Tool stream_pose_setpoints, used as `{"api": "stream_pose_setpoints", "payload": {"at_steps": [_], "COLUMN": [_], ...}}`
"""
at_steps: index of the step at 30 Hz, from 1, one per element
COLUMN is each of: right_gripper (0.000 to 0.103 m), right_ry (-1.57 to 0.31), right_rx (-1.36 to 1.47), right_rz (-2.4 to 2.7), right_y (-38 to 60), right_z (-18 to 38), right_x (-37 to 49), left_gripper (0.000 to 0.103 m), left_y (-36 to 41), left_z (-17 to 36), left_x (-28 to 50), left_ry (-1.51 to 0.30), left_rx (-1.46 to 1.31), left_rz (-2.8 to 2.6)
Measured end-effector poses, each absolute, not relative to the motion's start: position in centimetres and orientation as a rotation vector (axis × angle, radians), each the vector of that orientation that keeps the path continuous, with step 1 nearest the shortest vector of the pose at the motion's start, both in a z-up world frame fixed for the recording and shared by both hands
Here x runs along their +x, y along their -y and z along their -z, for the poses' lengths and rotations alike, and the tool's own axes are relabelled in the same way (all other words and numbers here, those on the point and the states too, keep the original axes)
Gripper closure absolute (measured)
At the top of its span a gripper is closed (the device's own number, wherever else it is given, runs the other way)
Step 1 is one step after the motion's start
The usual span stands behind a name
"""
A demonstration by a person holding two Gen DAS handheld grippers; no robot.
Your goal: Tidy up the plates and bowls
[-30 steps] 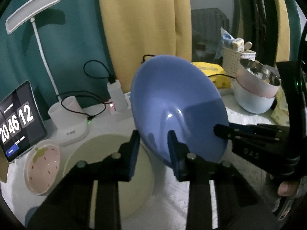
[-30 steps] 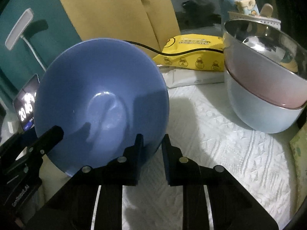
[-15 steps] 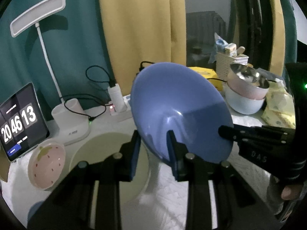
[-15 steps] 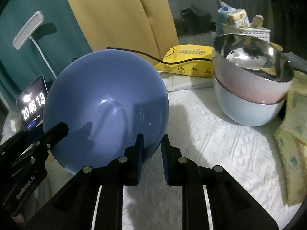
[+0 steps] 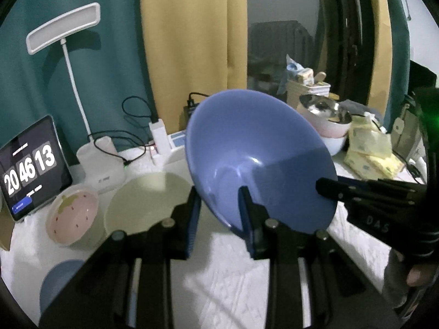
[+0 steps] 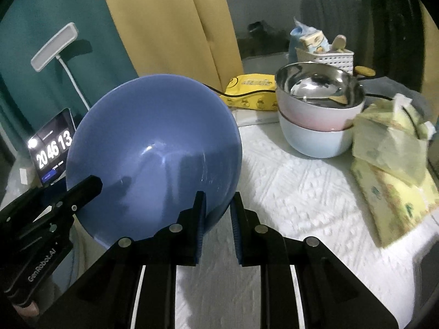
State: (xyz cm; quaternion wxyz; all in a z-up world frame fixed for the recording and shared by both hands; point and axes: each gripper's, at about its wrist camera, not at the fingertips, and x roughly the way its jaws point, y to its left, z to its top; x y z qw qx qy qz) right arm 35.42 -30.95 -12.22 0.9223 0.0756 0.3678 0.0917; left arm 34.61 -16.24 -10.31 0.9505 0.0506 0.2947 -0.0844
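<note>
A large blue bowl (image 5: 255,159) is held tilted in the air by both grippers; it also shows in the right wrist view (image 6: 153,153). My left gripper (image 5: 219,205) is shut on its lower rim. My right gripper (image 6: 216,208) is shut on the opposite rim and shows from the side in the left wrist view (image 5: 323,186). Below, a cream plate (image 5: 142,200), a pink strawberry bowl (image 5: 72,219) and another blue dish (image 5: 59,279) sit on the white cloth. A steel bowl (image 6: 318,87) is stacked in a pink bowl (image 6: 315,115) and a pale blue bowl (image 6: 315,139).
A tablet clock (image 5: 30,164) and a white desk lamp (image 5: 96,161) with cables stand at the back left. Yellow wipe packs (image 6: 392,164) lie at the right, a yellow pack (image 6: 252,90) and a utensil basket (image 6: 326,54) behind the stack. Curtains hang behind.
Both grippers have lifted the blue bowl higher and pulled back from the table; the stacked bowls and plates now look smaller and farther below.
</note>
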Motion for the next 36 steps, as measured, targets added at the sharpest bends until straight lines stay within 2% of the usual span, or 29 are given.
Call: {"api": "stream_pose_setpoints", "payload": {"at_steps": [36], "right_gripper": [0.083], "right_ry": [-0.809], "right_rx": [0.12], "right_rz": [-0.148], "right_y": [29.1], "right_z": [11.7], "right_x": [23.7], "left_gripper": [0.074], "left_y": [14.6], "left_z": [12.5], "left_x": [25.1], "left_ry": [-0.695], "left_rx": [0.043], "left_rz": [0.223]}}
